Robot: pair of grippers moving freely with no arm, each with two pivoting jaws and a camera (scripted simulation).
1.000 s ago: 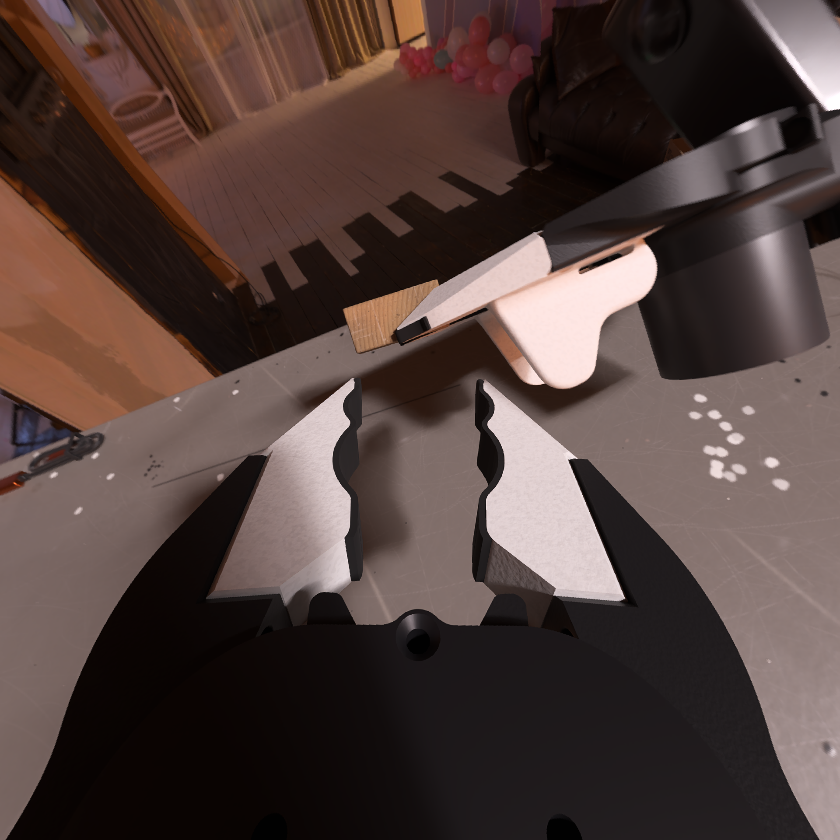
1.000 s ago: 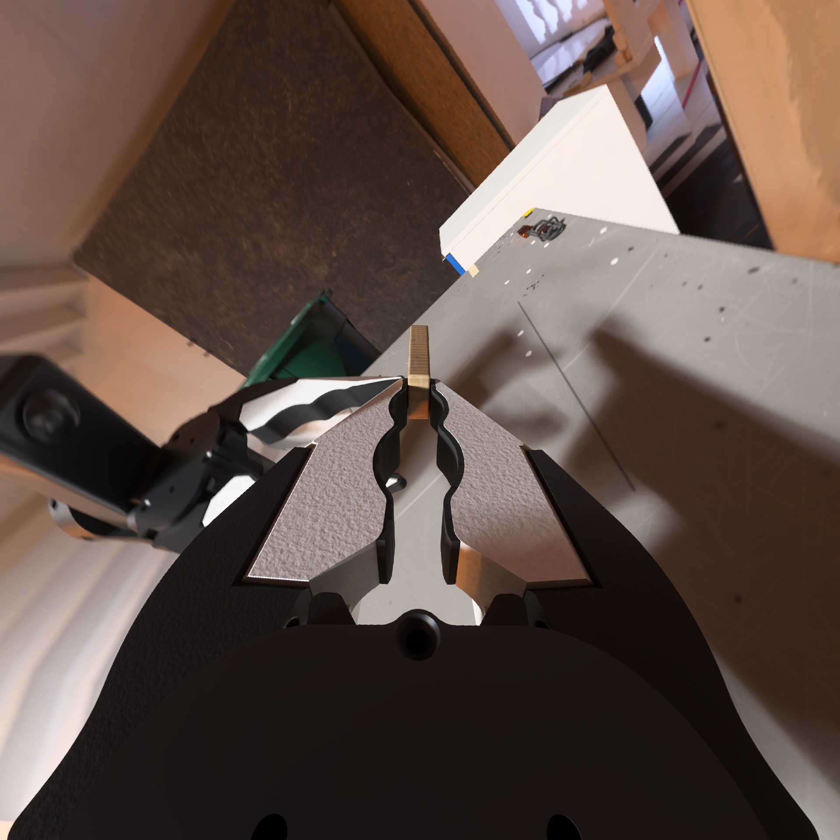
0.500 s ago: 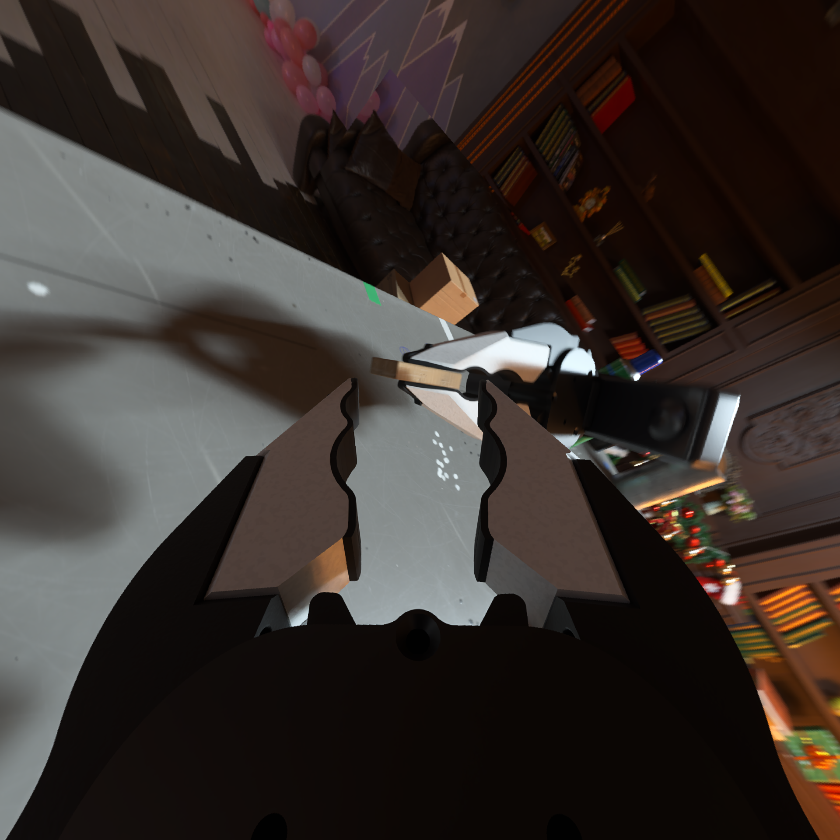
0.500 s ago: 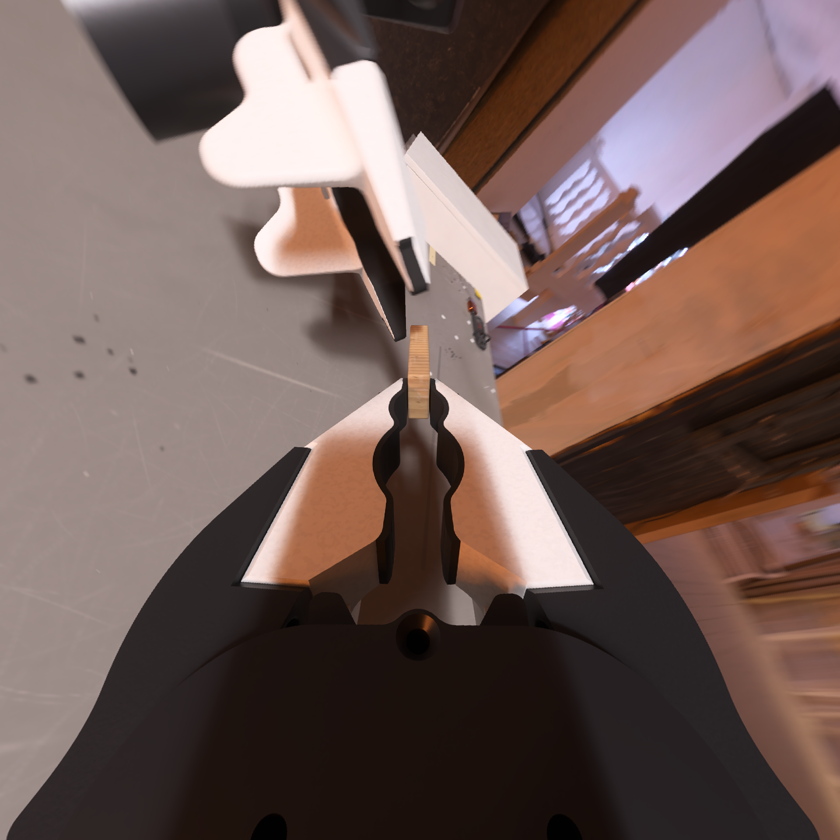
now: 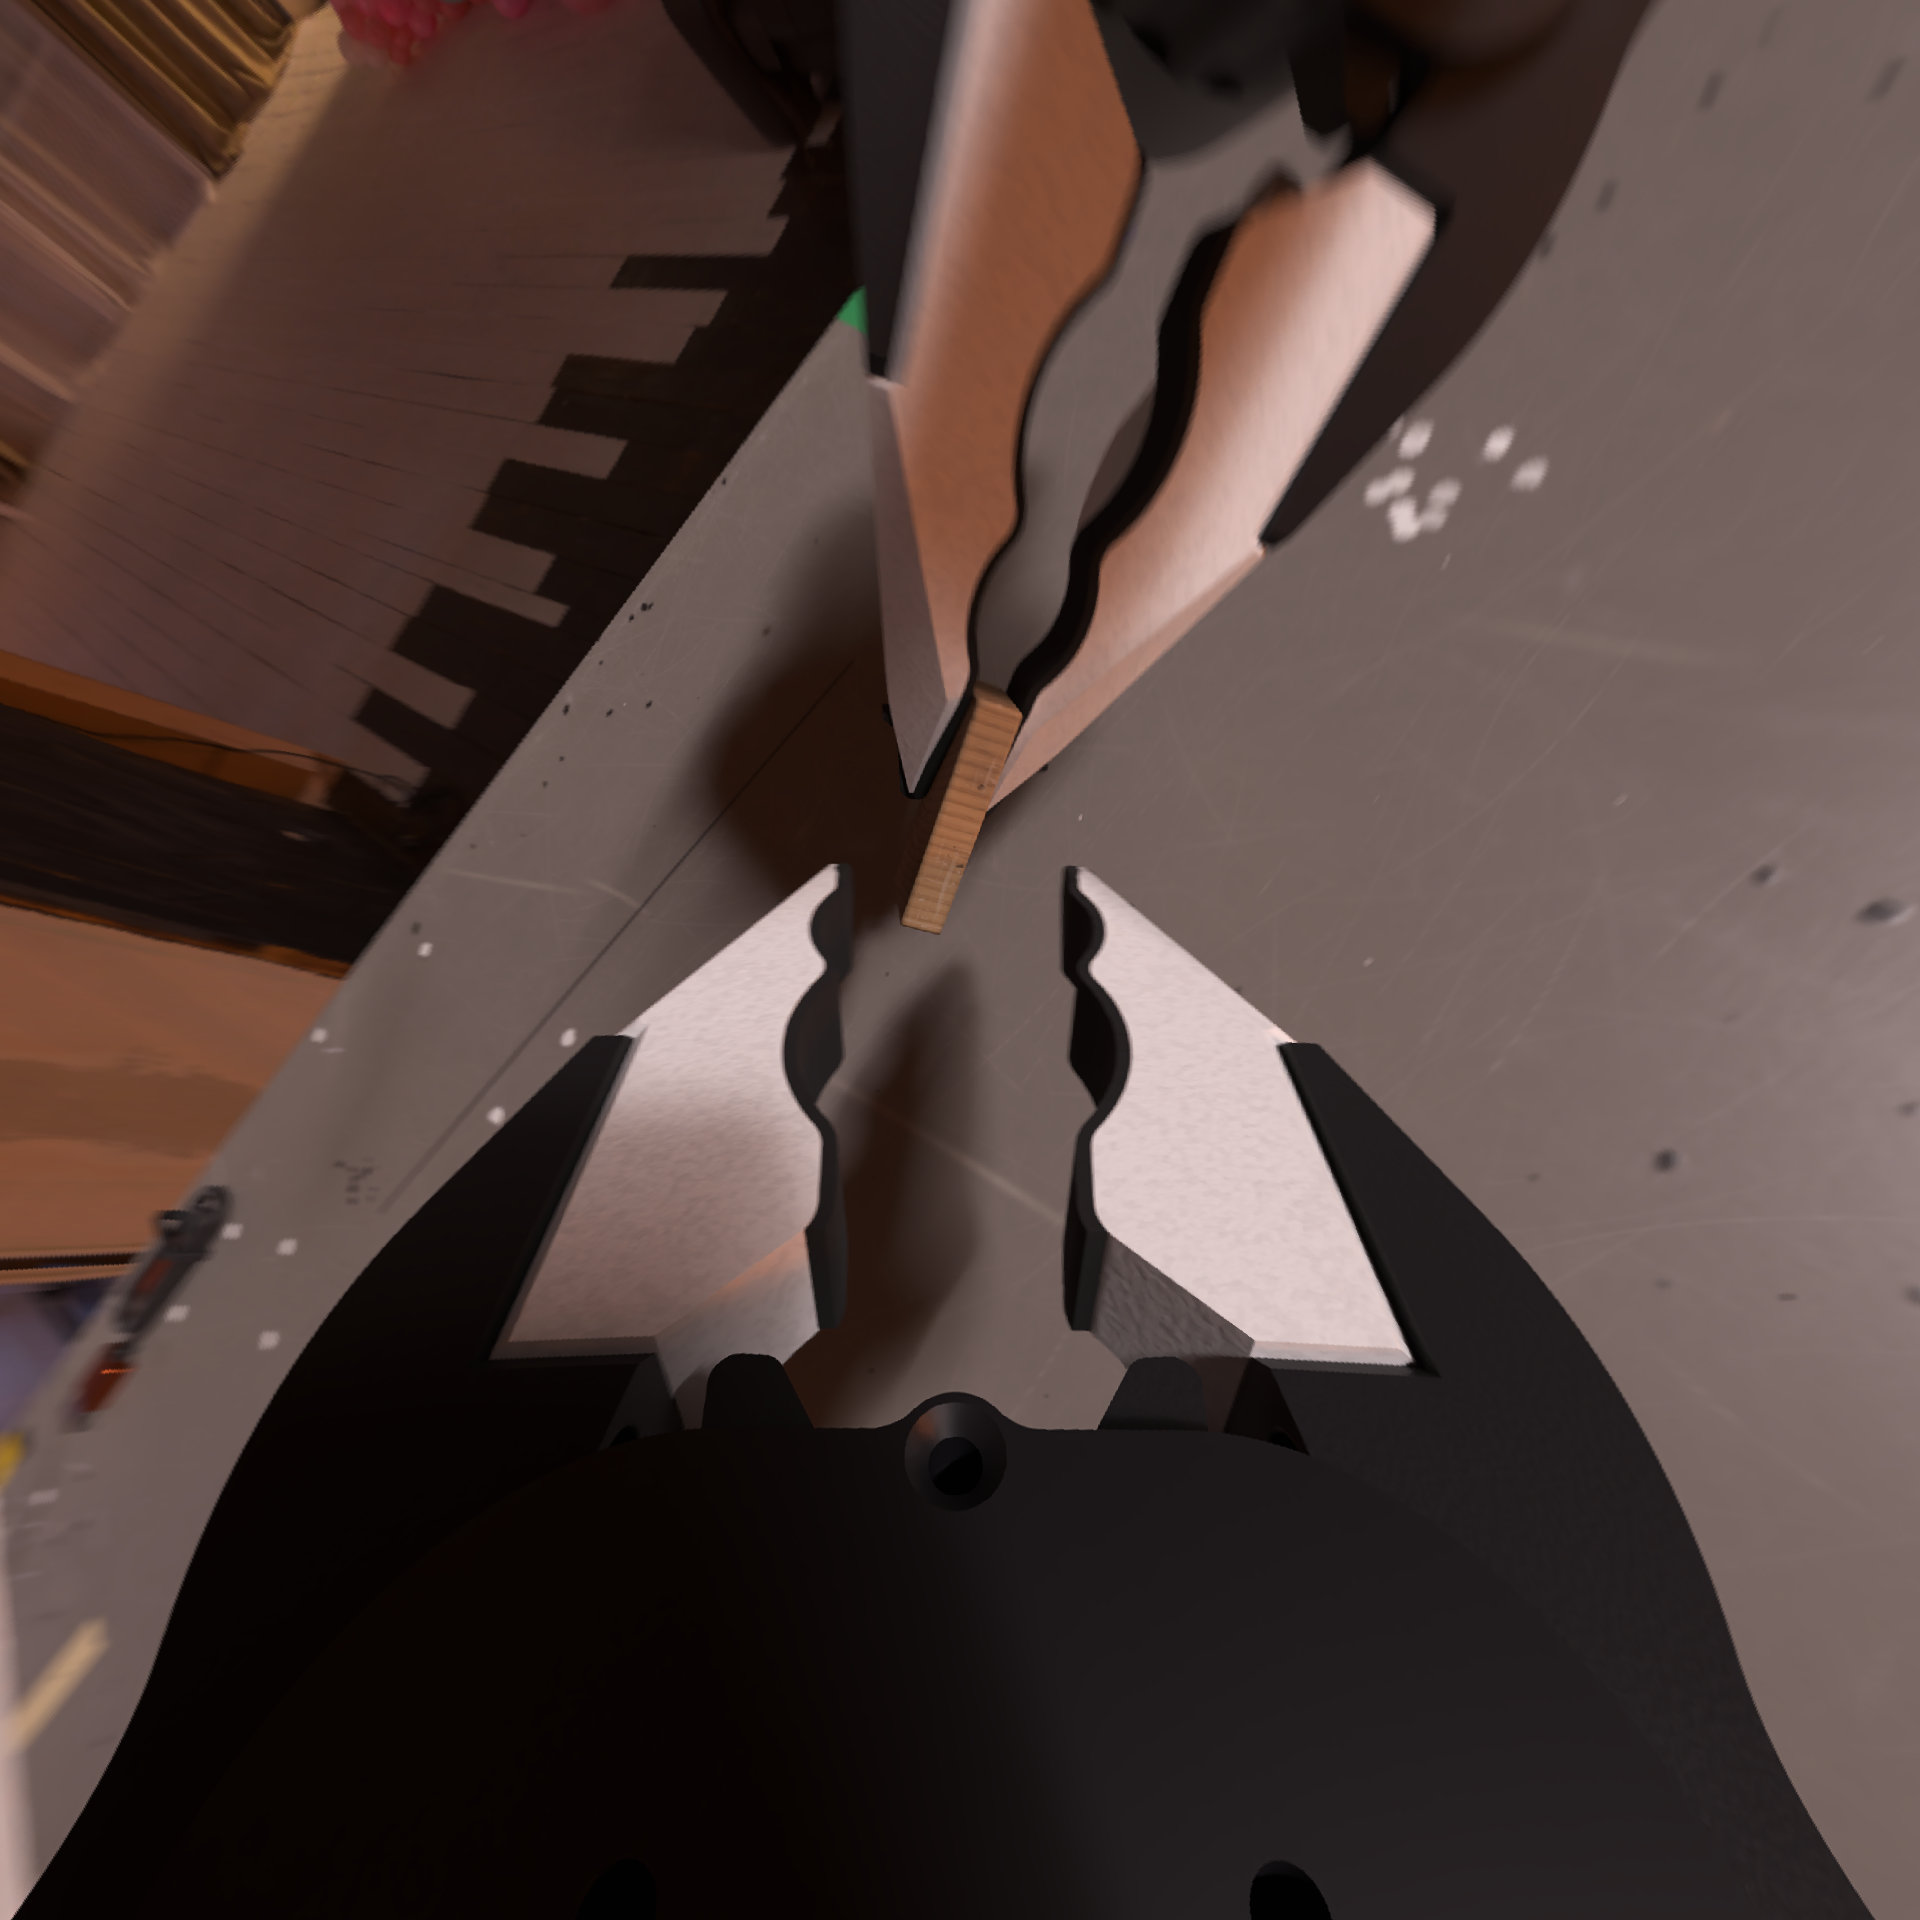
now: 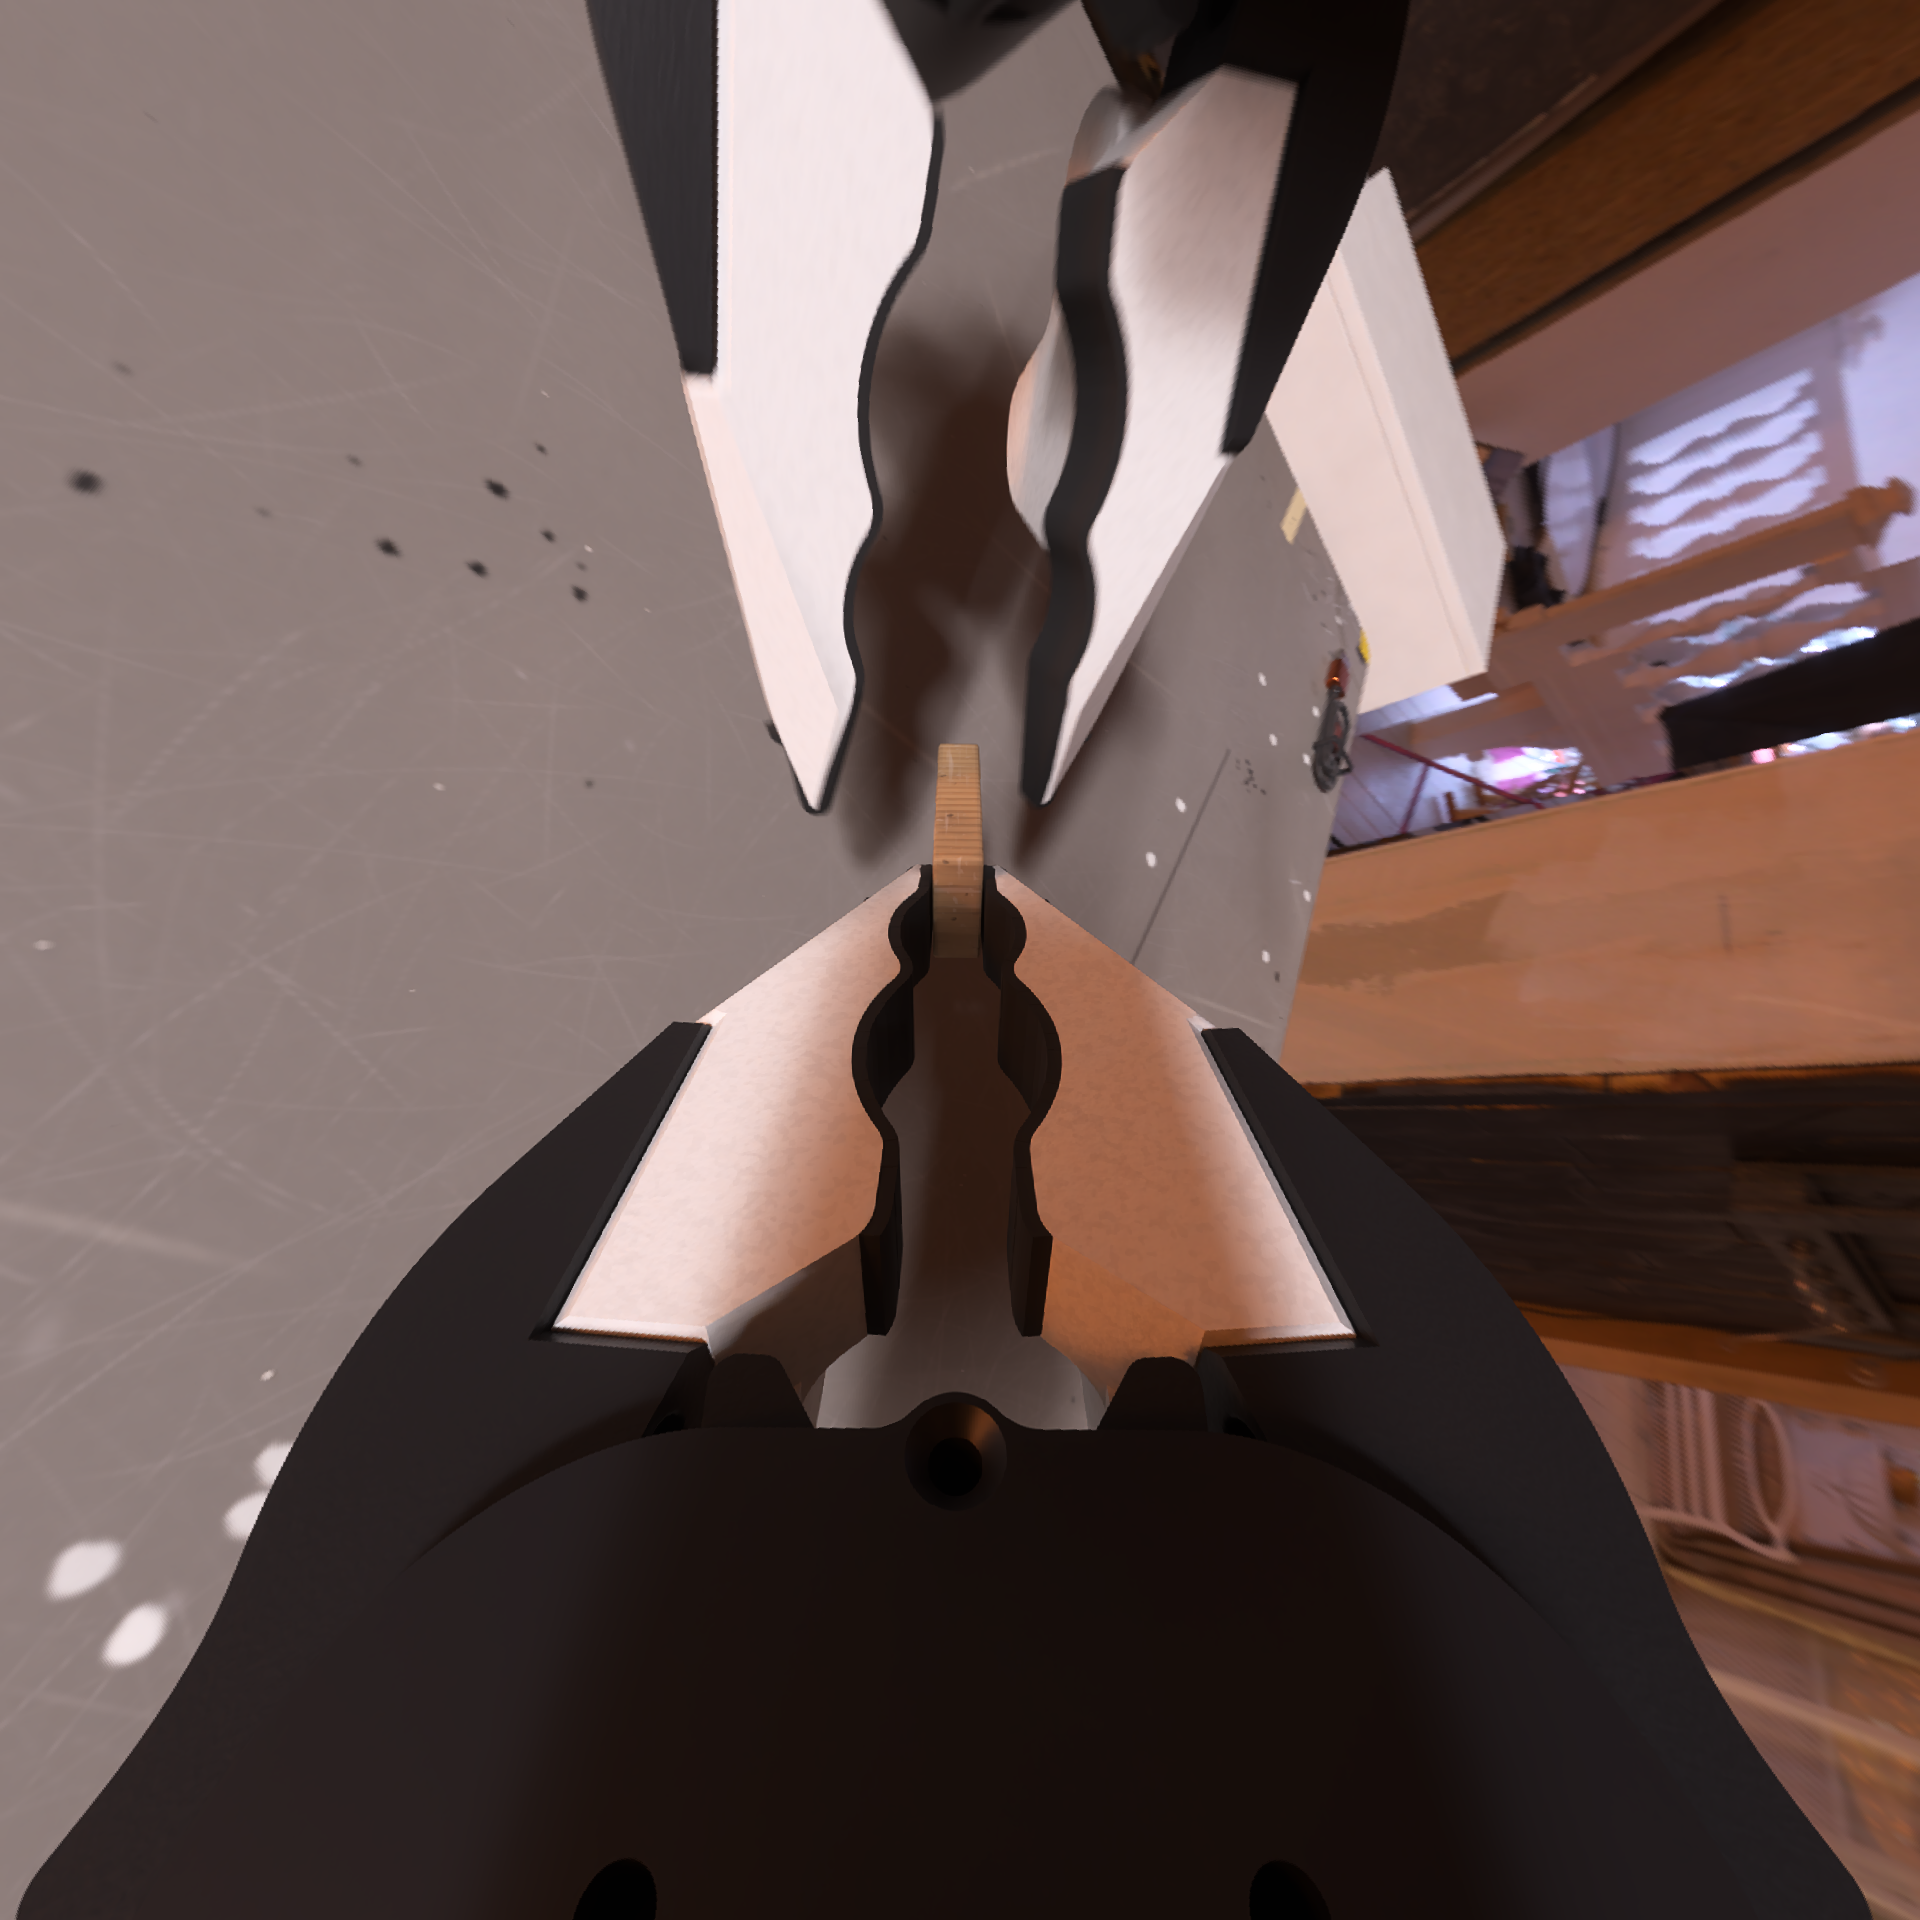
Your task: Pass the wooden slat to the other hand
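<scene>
The wooden slat [image 6: 956,831] is a thin light-brown strip seen edge-on. My right gripper [image 6: 956,878] is shut on it at its tips, above the grey table [image 6: 312,831]. In the left wrist view the slat [image 5: 951,831] sticks out from the right gripper [image 5: 966,748] toward my left gripper [image 5: 951,883], which is open. The slat's free end lies just at the left gripper's tips, nearer its left finger, not touching. In the right wrist view the open left gripper [image 6: 930,800] faces mine, fingers either side of the slat's end.
The grey scratched table's edge [image 5: 623,644] runs diagonally on the left, with a wooden floor beyond. A white box [image 6: 1392,436] stands at the table's far end, with a small dark clip [image 6: 1335,727] near it. White paint spots [image 5: 1434,488] mark the table.
Both grippers have swung round to face each other tip to tip. The left gripper has closed in on the slat's free end. The right gripper stays shut on the slat.
</scene>
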